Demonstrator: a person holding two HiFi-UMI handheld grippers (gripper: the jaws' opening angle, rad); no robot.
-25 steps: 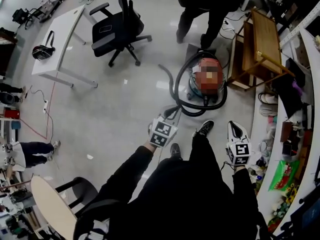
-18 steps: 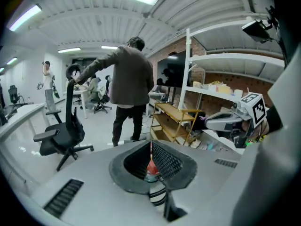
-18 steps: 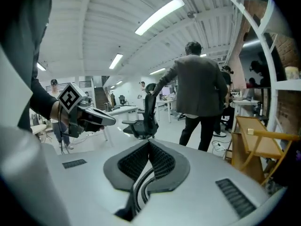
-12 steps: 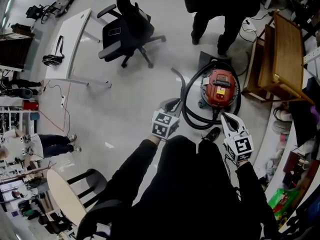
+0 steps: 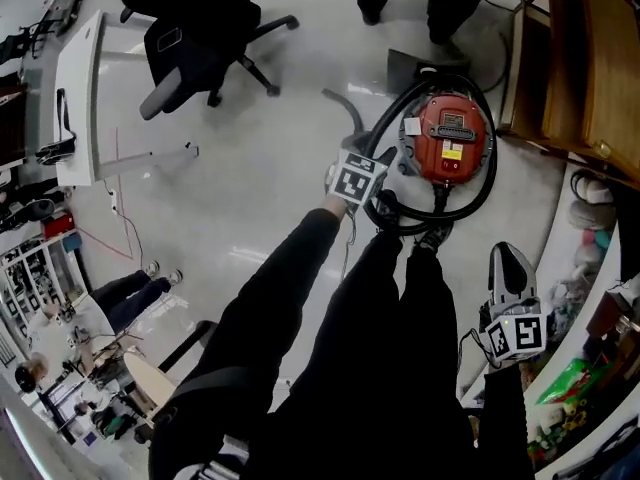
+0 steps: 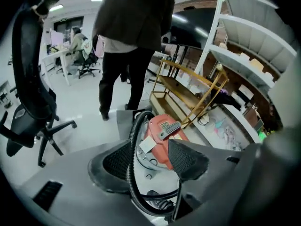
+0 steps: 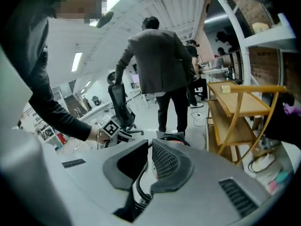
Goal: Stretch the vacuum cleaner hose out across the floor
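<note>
Since 1 second ago, the left hand-held gripper has been reaching forward from beside the person's legs to the hose, and its jaws, shut before, are now opening. The hose is lying coiled in 1 black loop around the red vacuum cleaner on the floor, not yet stretched out. In the left gripper view a run of the hose is passing between the 2 jaws, close along the left pad, while the right pad is standing clear of it: released, not yet grasping. The right hand-held gripper is hanging clenched and empty at the person's right side, well apart from the coil.

To do this step well, I judge the left jaws should be settling fully around the hose before closing, preferably near its free end rather than mid-coil, so that the loop is unwinding instead of dragging the vacuum cleaner along. The pull should be heading toward the bare floor on the left, steering clear of the office chair and the desk. The right hand-held gripper could be steadying the vacuum cleaner body meanwhile.
</note>
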